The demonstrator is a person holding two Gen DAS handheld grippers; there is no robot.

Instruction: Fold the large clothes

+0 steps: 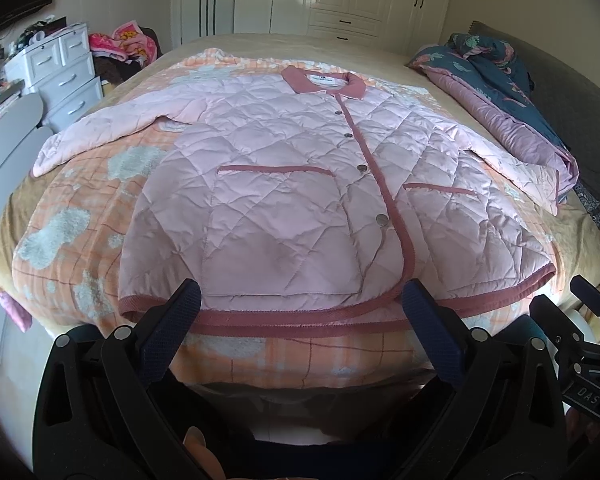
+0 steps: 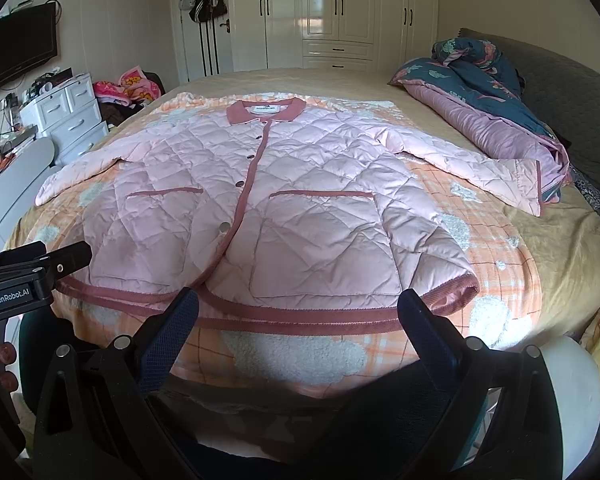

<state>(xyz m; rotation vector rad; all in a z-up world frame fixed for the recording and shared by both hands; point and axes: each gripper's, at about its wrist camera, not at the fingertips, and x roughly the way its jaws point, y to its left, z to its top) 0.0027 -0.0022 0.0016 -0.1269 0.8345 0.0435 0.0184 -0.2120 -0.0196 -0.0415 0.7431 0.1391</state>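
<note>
Filling most of both views, a wide bed (image 1: 420,52) carries an orange-checked blanket (image 1: 84,240) with pale fluffy patches, and the blanket reaches down over the near edge. White wardrobes (image 2: 340,12) stand along the far wall behind it. A bunched blue and mauve quilt (image 2: 492,96) lies along the bed's right side, against a dark headboard (image 2: 572,92). On the left of the bed sits a white chest of drawers (image 1: 64,72) with a heap of bright pink cloth (image 1: 128,40) beside it.

Spread flat on the blanket, front up and buttoned, lies the pink quilted jacket (image 1: 284,168), its collar (image 1: 324,80) toward the wardrobes and its rose-trimmed hem (image 1: 300,316) nearest the cameras. Both sleeves stretch outward; the right-hand sleeve (image 2: 480,160) ends touching the quilt. Two trimmed pockets sit either side of the button placket.

Just in front of the hem, the left gripper (image 1: 300,312) hovers with its fingers spread wide, nothing between them. The right gripper (image 2: 298,314) hangs just beside it, likewise spread and holding nothing; each shows at the edge of the other's view. Neither pad visibly touches the cloth.
</note>
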